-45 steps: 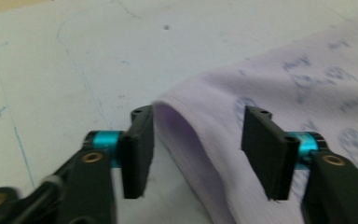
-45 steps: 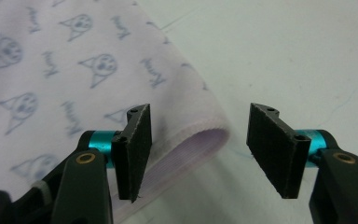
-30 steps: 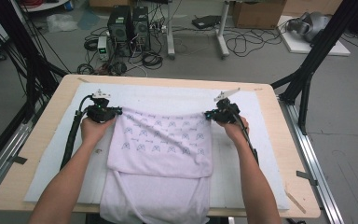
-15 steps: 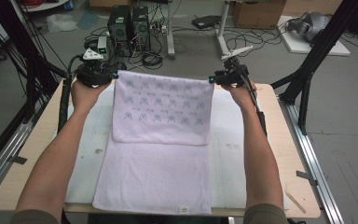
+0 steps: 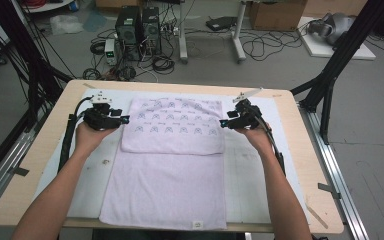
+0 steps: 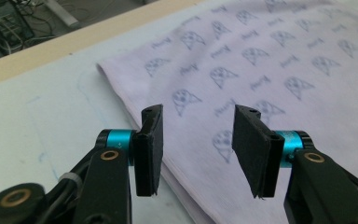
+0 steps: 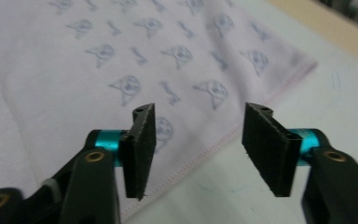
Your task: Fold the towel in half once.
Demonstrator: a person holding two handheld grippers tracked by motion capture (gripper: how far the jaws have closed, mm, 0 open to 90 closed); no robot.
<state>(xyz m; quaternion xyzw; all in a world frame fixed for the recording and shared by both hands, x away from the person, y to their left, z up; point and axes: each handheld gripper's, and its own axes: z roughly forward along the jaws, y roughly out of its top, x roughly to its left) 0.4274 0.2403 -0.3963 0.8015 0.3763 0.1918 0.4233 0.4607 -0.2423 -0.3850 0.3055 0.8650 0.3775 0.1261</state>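
Note:
A pale lilac towel point(image 5: 165, 190) lies on the white mat, its far part folded back as a layer printed with small figures point(image 5: 172, 125). My left gripper point(image 5: 122, 120) hovers at that layer's left edge and my right gripper point(image 5: 223, 122) at its right edge. In the left gripper view the left gripper point(image 6: 198, 149) is open over the towel's hem point(image 6: 121, 93), with nothing between the pads. The right gripper point(image 7: 209, 149) is open above the stitched edge point(image 7: 261, 98) in the right gripper view. Both pairs of jaws have just been opening.
The white mat point(image 5: 260, 165) covers a wooden table point(image 5: 310, 150) that ends just beyond the towel. Black frame posts point(image 5: 330, 80) stand at both sides. Computer cases point(image 5: 137, 25) and cables sit on the floor behind. A cable trails from each gripper along the forearm.
The grippers, shut on the printed layer's corners, carried it toward the far edge. They have since let go, and the layer lies flat. Both hands have drawn back toward the person.

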